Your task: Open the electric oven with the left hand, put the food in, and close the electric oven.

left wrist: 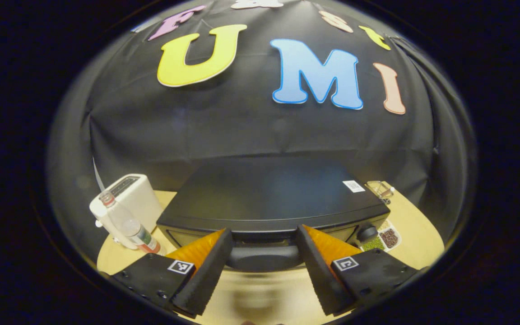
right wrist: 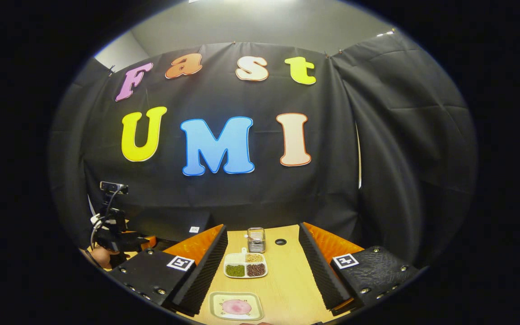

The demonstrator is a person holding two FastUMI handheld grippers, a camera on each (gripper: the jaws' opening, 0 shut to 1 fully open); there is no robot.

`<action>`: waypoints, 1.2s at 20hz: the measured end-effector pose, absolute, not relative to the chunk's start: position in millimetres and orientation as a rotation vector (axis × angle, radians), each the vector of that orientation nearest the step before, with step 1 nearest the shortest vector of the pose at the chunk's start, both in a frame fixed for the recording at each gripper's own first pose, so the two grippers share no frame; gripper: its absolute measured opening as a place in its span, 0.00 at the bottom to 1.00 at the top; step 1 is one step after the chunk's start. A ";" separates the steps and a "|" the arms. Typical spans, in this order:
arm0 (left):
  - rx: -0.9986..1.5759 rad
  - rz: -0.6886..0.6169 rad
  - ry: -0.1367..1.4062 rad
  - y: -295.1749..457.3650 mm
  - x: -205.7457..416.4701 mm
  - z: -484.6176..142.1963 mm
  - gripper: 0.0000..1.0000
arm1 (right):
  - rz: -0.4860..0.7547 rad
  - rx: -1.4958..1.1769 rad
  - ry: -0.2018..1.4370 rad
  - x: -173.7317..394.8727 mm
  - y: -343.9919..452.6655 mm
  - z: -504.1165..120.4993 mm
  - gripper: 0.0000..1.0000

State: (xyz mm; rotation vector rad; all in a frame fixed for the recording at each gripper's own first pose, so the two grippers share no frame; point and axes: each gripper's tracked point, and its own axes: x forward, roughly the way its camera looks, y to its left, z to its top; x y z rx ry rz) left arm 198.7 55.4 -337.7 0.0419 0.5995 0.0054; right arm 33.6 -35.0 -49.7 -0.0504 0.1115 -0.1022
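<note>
Left gripper view: the left gripper [left wrist: 263,271] has its jaws spread wide on either side of the matte black electric oven [left wrist: 269,198]'s curved door handle [left wrist: 264,257], low in the frame, not touching it. Right gripper view: the right gripper [right wrist: 262,275] is open over the wooden worktop [right wrist: 287,280]; pink round food [right wrist: 236,307] lies on a square plate [right wrist: 217,299] at bottom centre.

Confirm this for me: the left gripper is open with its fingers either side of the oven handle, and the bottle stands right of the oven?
Not quite. In the left gripper view the left gripper is open, its fingers either side of the oven handle, but the bottle stands left of the oven, in front of the white toaster.
</note>
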 end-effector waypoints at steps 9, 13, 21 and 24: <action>0.042 0.019 0.600 55.4 184.4 -339.5 1.00 | -0.095 -0.015 0.105 33.2 -25.1 -50.9 0.96; 0.062 0.009 0.613 54.4 155.5 -344.3 0.97 | -0.085 -0.008 0.114 28.1 -19.9 -54.2 0.96; 0.081 -0.009 0.678 51.0 103.9 -366.5 0.97 | -0.063 -0.010 0.149 19.8 -11.2 -60.9 0.96; 0.087 -0.015 0.697 50.8 88.2 -376.6 1.00 | -0.044 -0.020 0.169 16.3 -5.0 -66.6 0.96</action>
